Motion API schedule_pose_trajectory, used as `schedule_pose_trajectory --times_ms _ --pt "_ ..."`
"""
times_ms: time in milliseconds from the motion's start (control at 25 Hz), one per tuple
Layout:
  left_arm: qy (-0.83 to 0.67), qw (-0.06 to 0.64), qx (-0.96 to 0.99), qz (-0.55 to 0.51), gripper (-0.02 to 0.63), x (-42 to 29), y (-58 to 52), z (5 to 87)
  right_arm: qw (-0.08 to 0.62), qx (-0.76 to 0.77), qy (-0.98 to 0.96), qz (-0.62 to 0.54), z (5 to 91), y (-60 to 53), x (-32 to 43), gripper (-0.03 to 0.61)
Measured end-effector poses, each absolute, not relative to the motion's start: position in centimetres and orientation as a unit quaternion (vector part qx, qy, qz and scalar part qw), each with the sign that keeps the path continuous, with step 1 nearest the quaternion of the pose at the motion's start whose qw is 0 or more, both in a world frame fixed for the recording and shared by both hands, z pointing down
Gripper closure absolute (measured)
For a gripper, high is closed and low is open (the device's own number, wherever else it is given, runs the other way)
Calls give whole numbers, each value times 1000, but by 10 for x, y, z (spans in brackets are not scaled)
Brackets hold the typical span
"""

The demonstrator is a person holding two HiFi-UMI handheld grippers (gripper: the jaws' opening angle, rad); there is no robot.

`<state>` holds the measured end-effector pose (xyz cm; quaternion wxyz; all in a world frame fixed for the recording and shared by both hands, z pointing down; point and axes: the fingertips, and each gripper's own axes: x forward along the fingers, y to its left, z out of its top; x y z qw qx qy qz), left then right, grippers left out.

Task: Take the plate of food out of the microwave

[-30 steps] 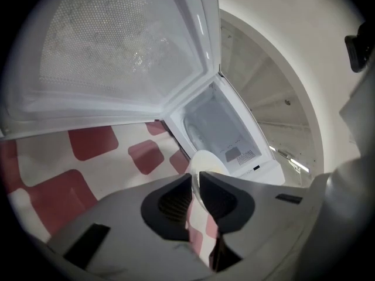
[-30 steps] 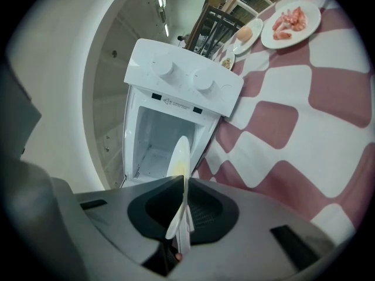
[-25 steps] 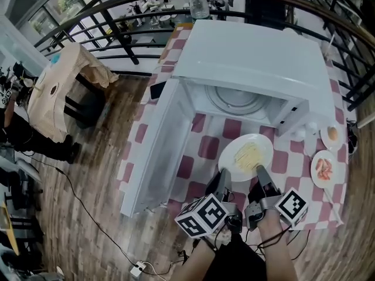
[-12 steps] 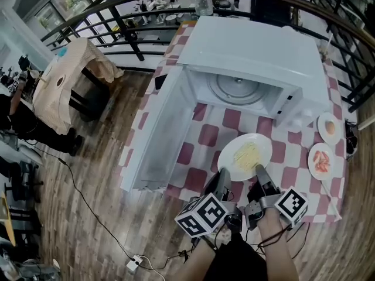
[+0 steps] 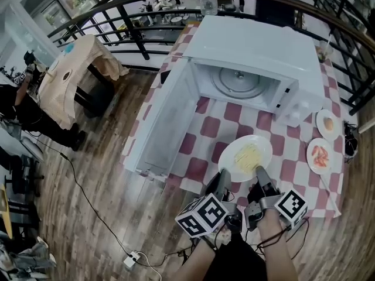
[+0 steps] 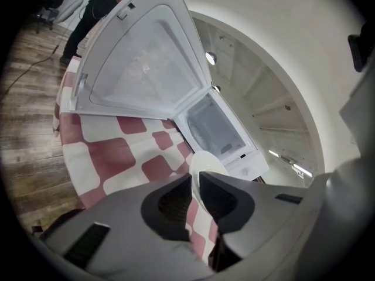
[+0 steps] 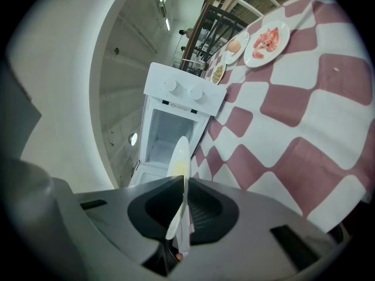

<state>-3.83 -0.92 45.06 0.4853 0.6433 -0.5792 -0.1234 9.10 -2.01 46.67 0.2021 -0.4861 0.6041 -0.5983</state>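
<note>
The white plate point(image 5: 246, 156) with yellow food is outside the white microwave point(image 5: 258, 51), over the checked cloth in front of its cavity. The microwave door point(image 5: 167, 122) stands wide open to the left, and the glass turntable point(image 5: 237, 82) inside is bare. My left gripper point(image 5: 221, 183) is shut on the plate's near left rim. My right gripper point(image 5: 261, 176) is shut on its near right rim. In the left gripper view the plate point(image 6: 205, 161) shows edge-on between the jaws of the left gripper point(image 6: 195, 183). In the right gripper view the plate's edge point(image 7: 179, 154) sits pinched in the right gripper point(image 7: 184, 186).
Two small plates lie at the table's right: one with red food point(image 5: 319, 156), one with a round pale item point(image 5: 327, 123). A bottle point(image 5: 208, 2) stands behind the microwave. A railing runs behind. A cloth-covered table point(image 5: 70, 81) and a person point(image 5: 23, 116) are at left.
The plate, held by both grippers, has drawn a little farther from the microwave cavity toward the table's near edge. Both grips are unchanged.
</note>
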Motion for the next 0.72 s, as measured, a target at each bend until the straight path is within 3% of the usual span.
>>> schedule_pose_trajectory --times_ms 720 --pt "-580 490 639 -127 561 -41 43 451 202 -487 596 -606 469 33 89 546"
